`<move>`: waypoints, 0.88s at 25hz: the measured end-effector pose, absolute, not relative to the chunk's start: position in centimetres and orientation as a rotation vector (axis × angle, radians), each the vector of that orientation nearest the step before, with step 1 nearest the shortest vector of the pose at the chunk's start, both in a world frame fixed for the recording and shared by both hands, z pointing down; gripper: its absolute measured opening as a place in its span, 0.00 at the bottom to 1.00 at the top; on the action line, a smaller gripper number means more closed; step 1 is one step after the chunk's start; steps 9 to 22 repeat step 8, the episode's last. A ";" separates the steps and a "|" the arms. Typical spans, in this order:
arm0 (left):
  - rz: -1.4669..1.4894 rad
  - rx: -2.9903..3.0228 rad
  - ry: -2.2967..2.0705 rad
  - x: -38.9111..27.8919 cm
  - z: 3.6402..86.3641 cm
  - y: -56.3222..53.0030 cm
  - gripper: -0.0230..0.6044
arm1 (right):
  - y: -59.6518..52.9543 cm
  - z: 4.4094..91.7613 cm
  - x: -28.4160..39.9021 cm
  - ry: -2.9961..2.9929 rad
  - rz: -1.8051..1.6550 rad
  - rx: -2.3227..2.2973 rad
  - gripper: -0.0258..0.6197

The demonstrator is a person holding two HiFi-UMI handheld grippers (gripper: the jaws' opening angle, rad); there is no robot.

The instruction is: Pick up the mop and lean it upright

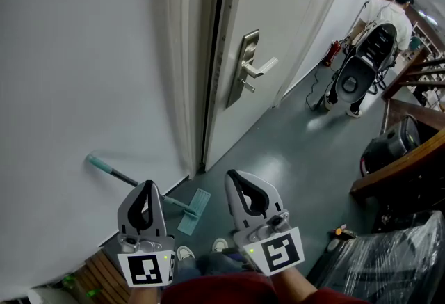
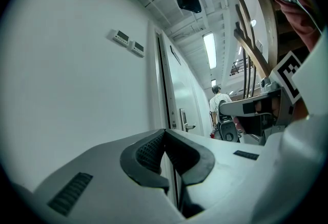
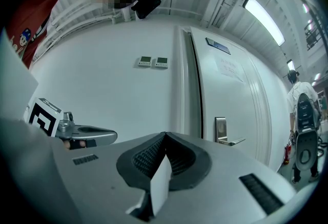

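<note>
The mop (image 1: 119,174) stands with its pad on the floor between the tools. Its handle runs toward ten o'clock to the wall and is perhaps already leaning there. The left tool (image 1: 147,186), closed and empty, is nearer; the right tool (image 1: 233,175) is likewise shut on nothing.

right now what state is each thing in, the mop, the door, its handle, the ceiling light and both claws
mop: leaning tilted against the wall, head on the floor, in neither claw
door: shut
door handle: level, not pressed
ceiling light: on
left claw: shut, empty
right claw: shut, empty
</note>
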State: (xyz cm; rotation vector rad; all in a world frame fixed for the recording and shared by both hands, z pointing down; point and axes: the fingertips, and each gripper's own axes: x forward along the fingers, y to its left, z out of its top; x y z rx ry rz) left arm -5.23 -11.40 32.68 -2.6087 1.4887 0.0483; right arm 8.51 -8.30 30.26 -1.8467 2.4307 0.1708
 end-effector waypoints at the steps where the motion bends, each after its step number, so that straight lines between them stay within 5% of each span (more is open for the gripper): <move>1: 0.049 -2.617 1.491 -5.2 32.8 -11.4 0.06 | -8.4 30.3 8.5 2.432 0.173 -1.848 0.07; 22: 0.056 -2.642 1.498 -4.9 33.4 -10.5 0.06 | -7.4 30.8 8.7 2.442 0.145 -1.869 0.07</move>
